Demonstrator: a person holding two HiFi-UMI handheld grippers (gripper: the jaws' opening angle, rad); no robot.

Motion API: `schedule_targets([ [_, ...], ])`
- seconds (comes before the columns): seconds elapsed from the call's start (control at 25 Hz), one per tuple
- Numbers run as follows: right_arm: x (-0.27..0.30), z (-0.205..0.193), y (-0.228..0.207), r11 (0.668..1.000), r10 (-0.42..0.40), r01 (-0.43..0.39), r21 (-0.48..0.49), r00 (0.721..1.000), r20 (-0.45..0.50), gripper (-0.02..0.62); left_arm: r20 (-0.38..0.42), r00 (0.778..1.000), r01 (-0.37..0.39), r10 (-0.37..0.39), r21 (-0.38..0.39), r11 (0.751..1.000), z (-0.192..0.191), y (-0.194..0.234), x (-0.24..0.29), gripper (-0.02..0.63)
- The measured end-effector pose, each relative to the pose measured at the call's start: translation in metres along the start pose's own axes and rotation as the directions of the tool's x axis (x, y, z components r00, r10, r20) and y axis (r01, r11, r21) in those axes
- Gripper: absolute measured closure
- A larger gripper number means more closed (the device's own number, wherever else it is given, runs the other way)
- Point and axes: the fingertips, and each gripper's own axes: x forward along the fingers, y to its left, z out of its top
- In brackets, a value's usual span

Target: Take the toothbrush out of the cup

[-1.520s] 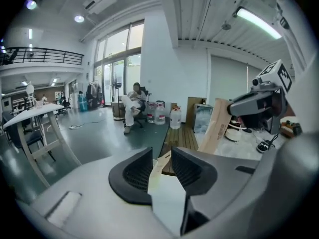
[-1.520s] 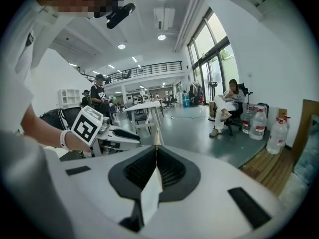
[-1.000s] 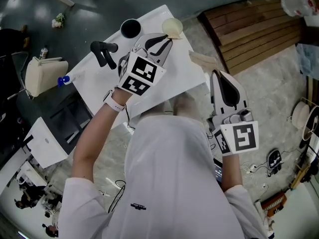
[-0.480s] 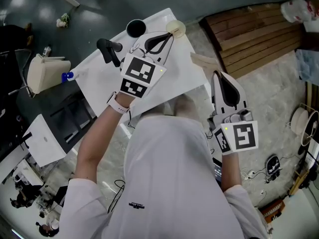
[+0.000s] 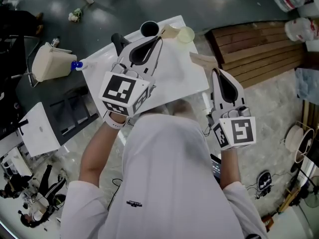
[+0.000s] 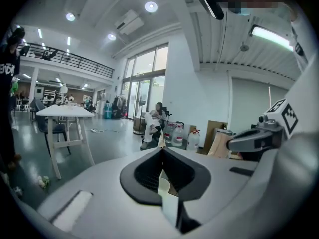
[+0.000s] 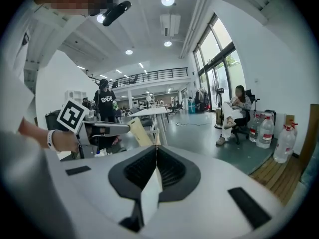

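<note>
My left gripper (image 5: 160,38) is shut on the cream flat handle of the toothbrush (image 5: 169,31), held up in the air just left of the pale yellow cup (image 5: 186,34). That cup stands at the far edge of the white table (image 5: 184,78). In the left gripper view a pale strip of the toothbrush (image 6: 167,198) runs between the closed jaws of the left gripper (image 6: 162,146). The right gripper view shows the left gripper (image 7: 124,128) with the toothbrush (image 7: 141,132) sticking out of it. My right gripper (image 5: 214,71) hovers off the table's right edge, shut on a beige flat piece (image 5: 202,59).
A black cup (image 5: 149,29) and a black handled object (image 5: 118,43) sit at the table's far left. A wooden platform (image 5: 254,49) lies to the right. A cream bag (image 5: 50,61) and a blue-capped bottle (image 5: 76,64) are off to the left.
The left gripper's jaws closed at the pale yellow cup, then it rose and drew back left with the cream handle in them. The right gripper rose slightly.
</note>
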Motion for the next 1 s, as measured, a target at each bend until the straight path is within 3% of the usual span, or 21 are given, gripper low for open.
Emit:
schedule_targets([
  [0.24, 0.010, 0.013, 0.010, 0.998, 0.049, -0.049, -0.029, 0.999, 0.014, 0.589, 0.032, 0.993, -0.111, 0.112, -0.044, 0.993, 0.014, 0.005, -0.055, 0.600],
  [0.56, 0.028, 0.023, 0.037, 0.986, 0.152, -0.150, -0.070, 0.988, 0.010, 0.589, -0.037, 0.966, -0.259, 0.257, -0.122, 0.958, -0.013, 0.017, -0.115, 0.600],
  [1.0, 0.043, 0.031, 0.076, 0.956, 0.249, -0.247, -0.159, 0.969, -0.009, 0.589, -0.052, 0.938, -0.345, 0.342, -0.189, 0.919, -0.039, 0.025, -0.165, 0.600],
])
